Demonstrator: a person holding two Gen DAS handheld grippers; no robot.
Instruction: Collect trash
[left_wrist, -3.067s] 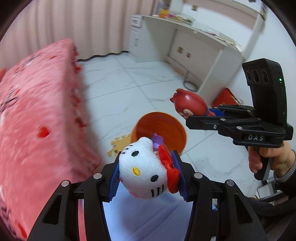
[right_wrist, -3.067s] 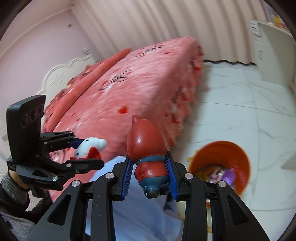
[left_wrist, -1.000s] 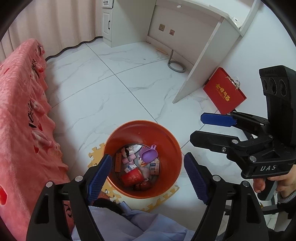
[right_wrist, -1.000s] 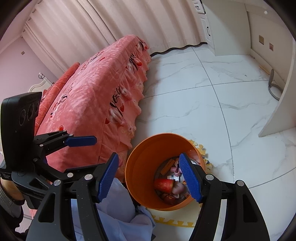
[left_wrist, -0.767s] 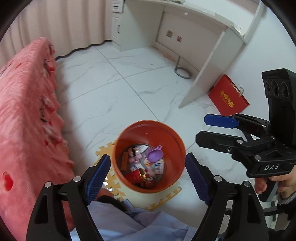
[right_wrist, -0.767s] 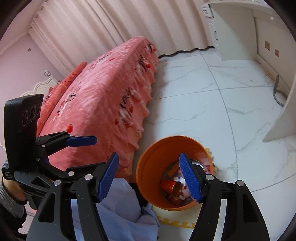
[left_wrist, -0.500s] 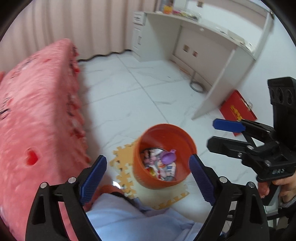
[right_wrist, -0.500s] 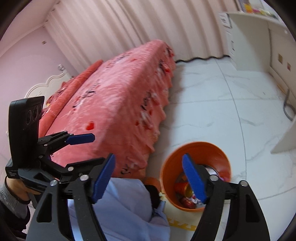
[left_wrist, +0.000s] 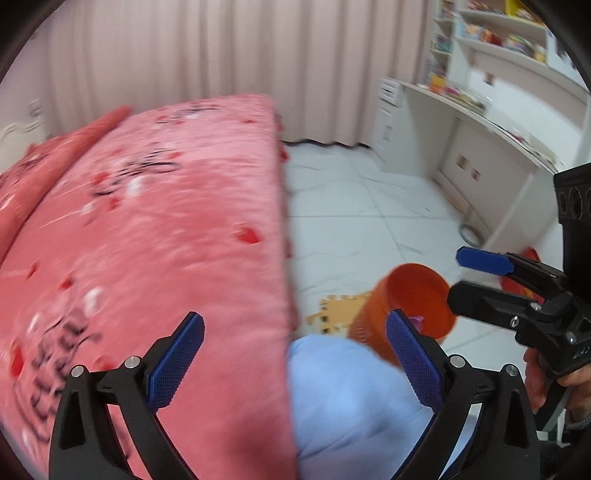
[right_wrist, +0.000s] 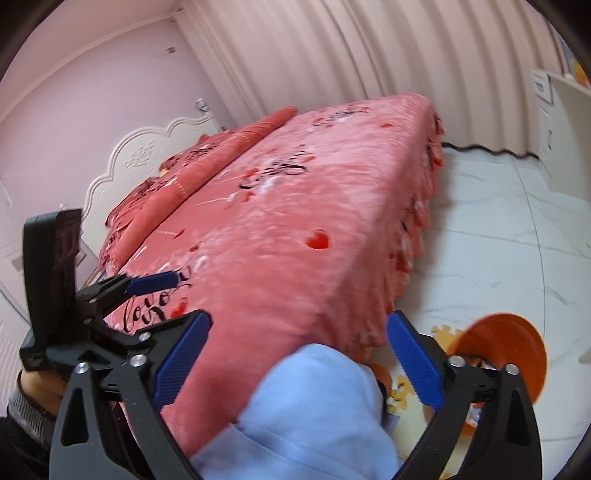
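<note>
- The bed (left_wrist: 155, 229), under a pink heart-print cover, fills the left of both views; its long edge drops to the white tiled floor (left_wrist: 362, 206) on the right.
- The floor lies open from the bed edge across to the white counter (left_wrist: 476, 122) at far right.
- The orange bin (left_wrist: 413, 295) stands on the floor near the bed's near corner, on a yellow puzzle mat (left_wrist: 340, 306). A small purple thing shows inside; the rest is blurred.
- A pale-blue clothed knee (right_wrist: 314, 406) rises between bed edge and bin, close under both tongs.
- The left tongs (left_wrist: 291, 363) tilt down over the bed edge, jaws opening wide with nothing between the blue pads.
- The right tongs (right_wrist: 295, 363) are likewise opening and empty, over the bed's corner; a hand (left_wrist: 543, 376) grips their handle.
</note>
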